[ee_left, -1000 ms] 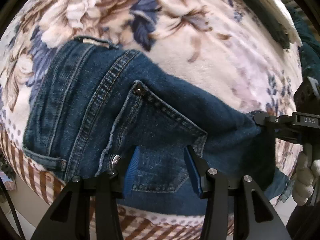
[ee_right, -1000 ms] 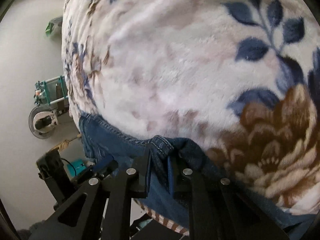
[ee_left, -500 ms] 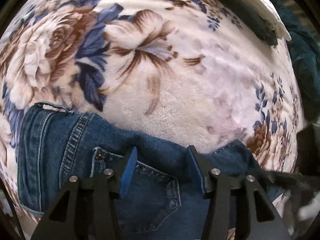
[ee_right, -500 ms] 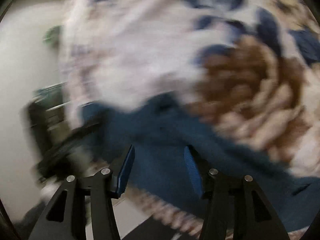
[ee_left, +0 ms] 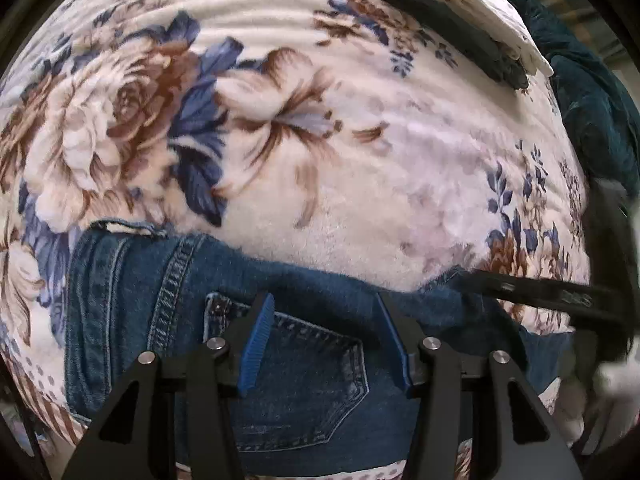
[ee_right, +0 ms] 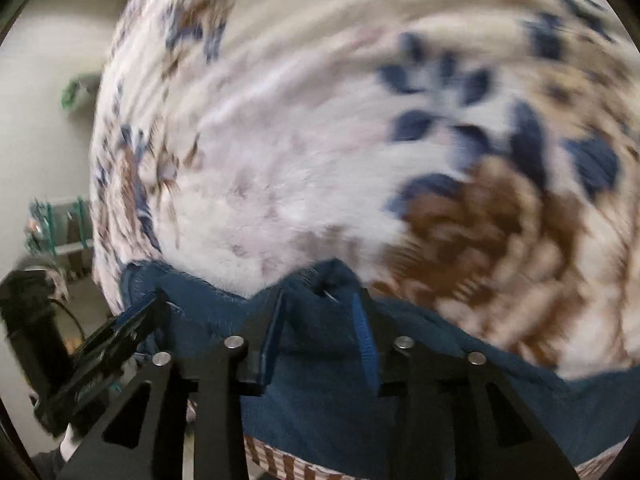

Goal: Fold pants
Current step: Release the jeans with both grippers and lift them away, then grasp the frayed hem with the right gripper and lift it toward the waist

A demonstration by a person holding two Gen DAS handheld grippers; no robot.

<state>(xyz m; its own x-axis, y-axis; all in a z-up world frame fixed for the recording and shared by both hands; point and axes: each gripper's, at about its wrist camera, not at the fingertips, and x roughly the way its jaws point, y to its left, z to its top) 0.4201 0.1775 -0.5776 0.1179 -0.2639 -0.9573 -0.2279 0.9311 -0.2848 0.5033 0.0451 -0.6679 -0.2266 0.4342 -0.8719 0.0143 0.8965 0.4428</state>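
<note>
Hovering apart over folded jeans [ee_left: 288, 344] at the floral blanket's [ee_left: 320, 128] near edge, left gripper [ee_left: 326, 342] and right gripper [ee_right: 320, 334] hold nothing; next, best press the fold flat, keeping edges aligned.

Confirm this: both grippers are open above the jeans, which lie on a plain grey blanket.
Wrong about the blanket: the left wrist view shows it cream with brown and blue flowers, not plain grey. The left gripper and right gripper are indeed open above the jeans.
</note>
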